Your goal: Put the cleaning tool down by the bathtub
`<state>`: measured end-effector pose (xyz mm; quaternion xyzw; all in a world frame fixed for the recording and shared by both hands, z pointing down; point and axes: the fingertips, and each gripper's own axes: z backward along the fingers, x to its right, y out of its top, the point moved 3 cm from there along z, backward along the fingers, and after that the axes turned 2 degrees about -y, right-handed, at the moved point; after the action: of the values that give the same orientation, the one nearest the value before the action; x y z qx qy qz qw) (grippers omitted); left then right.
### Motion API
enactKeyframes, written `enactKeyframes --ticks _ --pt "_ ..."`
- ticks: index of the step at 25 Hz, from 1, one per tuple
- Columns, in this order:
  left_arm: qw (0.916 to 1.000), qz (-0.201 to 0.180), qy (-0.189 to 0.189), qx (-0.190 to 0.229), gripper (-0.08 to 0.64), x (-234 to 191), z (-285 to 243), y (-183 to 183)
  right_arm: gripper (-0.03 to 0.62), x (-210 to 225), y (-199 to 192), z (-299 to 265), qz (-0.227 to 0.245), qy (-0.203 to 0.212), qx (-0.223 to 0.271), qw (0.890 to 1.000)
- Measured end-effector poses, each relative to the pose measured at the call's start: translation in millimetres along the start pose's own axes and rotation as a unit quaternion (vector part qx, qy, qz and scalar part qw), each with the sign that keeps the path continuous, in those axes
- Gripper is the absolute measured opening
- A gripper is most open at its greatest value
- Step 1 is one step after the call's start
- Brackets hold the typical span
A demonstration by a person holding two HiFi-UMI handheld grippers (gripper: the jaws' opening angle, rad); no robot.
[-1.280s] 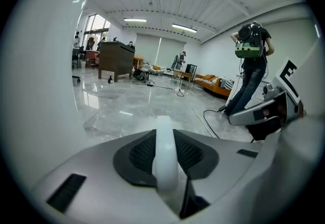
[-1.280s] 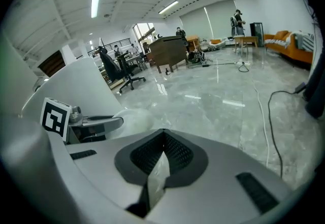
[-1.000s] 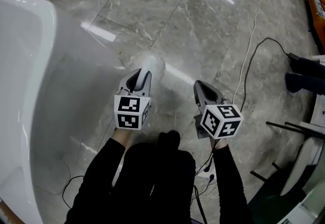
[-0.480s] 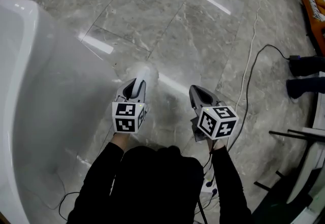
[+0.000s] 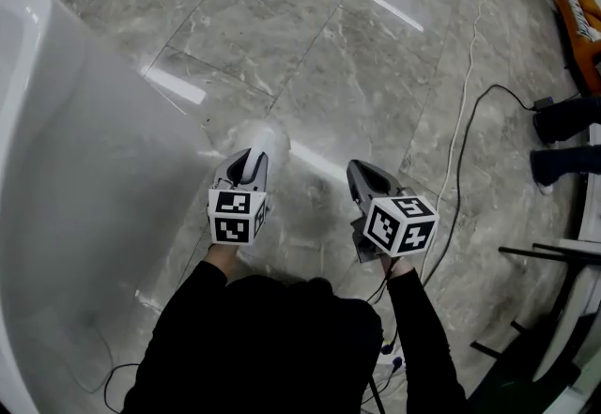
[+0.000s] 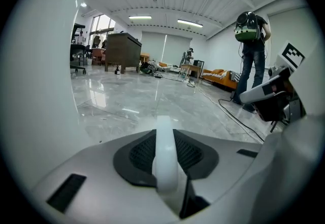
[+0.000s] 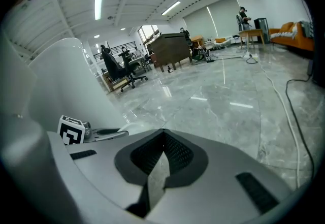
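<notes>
Lower than a second ago: left gripper point(image 5: 250, 161) and right gripper point(image 5: 358, 174). Left jaws clamped on tool point(image 5: 266, 134), head near floor point(image 5: 376, 55), just right of bathtub point(image 5: 75, 149). Right jaws together, empty.

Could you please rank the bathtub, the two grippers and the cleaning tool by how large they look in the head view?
1. bathtub: by far the largest.
2. left gripper and right gripper: they look alike, so unranked.
3. cleaning tool: smallest; only its white head shows beyond the left gripper.
</notes>
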<state>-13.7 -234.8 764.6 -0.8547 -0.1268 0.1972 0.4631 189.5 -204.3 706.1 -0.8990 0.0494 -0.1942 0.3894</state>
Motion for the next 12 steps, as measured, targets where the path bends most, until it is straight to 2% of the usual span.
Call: enactKeyframes --ticks 12 --pt "0.9996 -0.021 0.008 -0.018 0.101 -10.7 -25.9 -27.1 0.002 -0.2 -21.9 -22.9 -0.005 0.007 -0.022 1.000"
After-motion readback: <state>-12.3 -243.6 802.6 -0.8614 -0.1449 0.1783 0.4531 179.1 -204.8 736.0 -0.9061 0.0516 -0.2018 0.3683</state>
